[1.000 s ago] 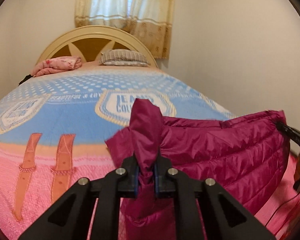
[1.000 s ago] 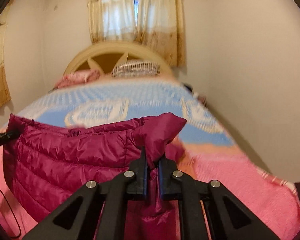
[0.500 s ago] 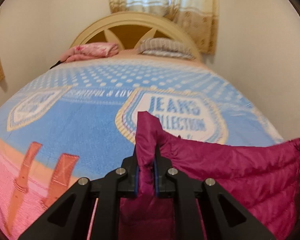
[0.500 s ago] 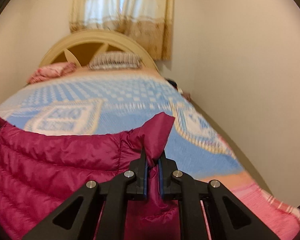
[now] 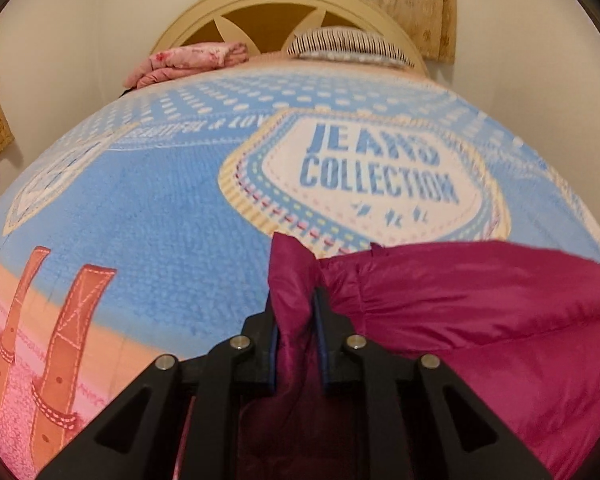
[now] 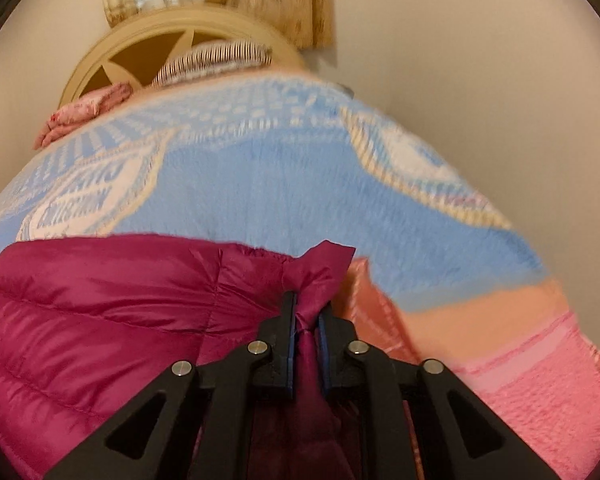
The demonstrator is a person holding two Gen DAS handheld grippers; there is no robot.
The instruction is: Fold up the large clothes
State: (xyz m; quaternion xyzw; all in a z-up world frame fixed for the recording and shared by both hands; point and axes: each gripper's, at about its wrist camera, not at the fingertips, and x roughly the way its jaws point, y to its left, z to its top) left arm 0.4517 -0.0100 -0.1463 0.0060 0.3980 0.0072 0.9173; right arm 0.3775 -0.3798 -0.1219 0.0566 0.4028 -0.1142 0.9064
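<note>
My right wrist view is blurred, and the jacket's (image 5: pixel 480 312) lower part runs out of both frames. It stretches sideways across the near bed (image 5: pixel 172 208); my left gripper (image 5: pixel 296 320) pinches its left corner, my right gripper (image 6: pixel 307 316) its right corner.

Right gripper (image 6: pixel 307 322) pinches magenta quilted jacket (image 6: pixel 100 312) corner; jacket spread leftward over bed (image 6: pixel 260 184) blanket.

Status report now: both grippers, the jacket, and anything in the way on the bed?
Left gripper shut on magenta puffer jacket corner. Right gripper shut on the opposite corner. Jacket stretched between them above the bedspread. Nothing in the way nearby.
</note>
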